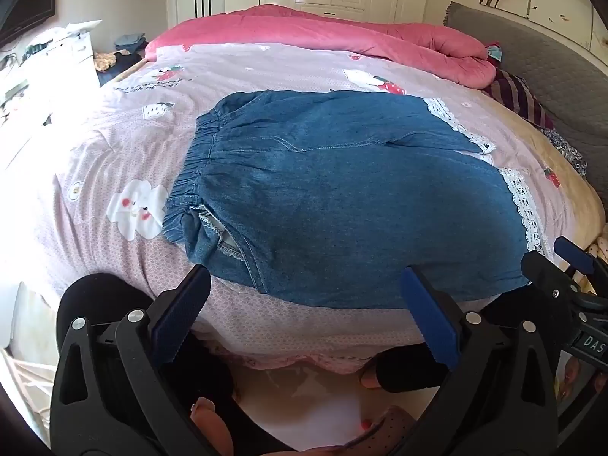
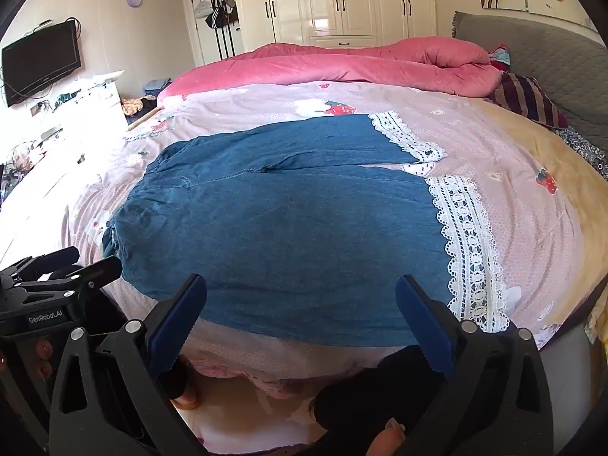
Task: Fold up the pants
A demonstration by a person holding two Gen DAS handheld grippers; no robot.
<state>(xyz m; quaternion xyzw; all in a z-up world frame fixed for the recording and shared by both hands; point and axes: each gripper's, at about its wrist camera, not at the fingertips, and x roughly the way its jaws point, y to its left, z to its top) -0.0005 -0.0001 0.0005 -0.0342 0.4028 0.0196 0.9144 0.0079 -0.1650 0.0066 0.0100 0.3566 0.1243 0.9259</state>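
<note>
Two black grippers with blue ridged pads are seen nearest the cameras, each tilted down over the near edge of the bed. The left gripper [image 1: 306, 317] is held with its jaws spread wide and nothing between them; the right gripper [image 2: 300, 321] is likewise wide open and empty. Beyond the pads, the blue denim pants with white lace hems [image 1: 342, 197] are laid flat on the pink patterned bedsheet [image 1: 114, 144], untouched by either gripper. In the left wrist view the gathered elastic waistband [image 1: 193, 163] is shown at 9 o'clock of the garment; that end is largely foreshortened in the right wrist view, where the lace hem [image 2: 467, 243] at 3 o'clock is displayed broadly. Farther back, a rolled pink quilt [image 2: 342, 64] is seen at 12 o'clock, then white wardrobe doors [image 2: 342, 0]. A wall-mounted black television [image 2: 41, 62] is fully shown only in the right wrist view.
</note>
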